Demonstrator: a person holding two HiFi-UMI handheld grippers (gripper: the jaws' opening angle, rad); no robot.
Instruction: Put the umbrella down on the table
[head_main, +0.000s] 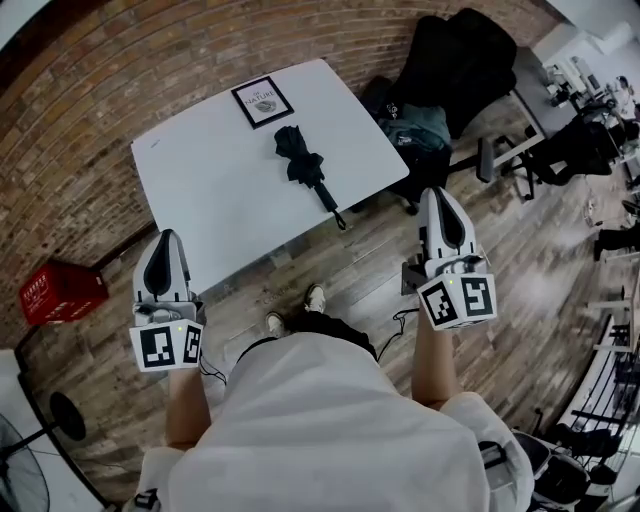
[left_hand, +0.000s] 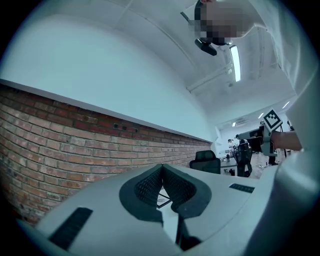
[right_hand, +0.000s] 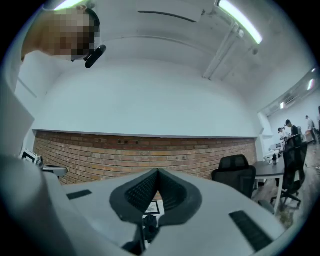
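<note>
Now the fingers (right_hand: 142, 189) of both tools are pressed together on nothing. The left gripper (head_main: 166, 238) and the right gripper (head_main: 437, 195) hang level beside the person, well apart from the near edge of the white table (head_main: 210, 200), a stance that suggests the job is done. The folded black umbrella (head_main: 303, 165) lies flat about midway across the top. Its canopy end points toward the far edge, near a framed card (head_main: 262, 101), and its handle slants to the near edge, seemingly just over it. Lying flat rather than propped, it looks unlikely to roll. A red crate (head_main: 60, 292) stands on the floor, off the table's left corner.
</note>
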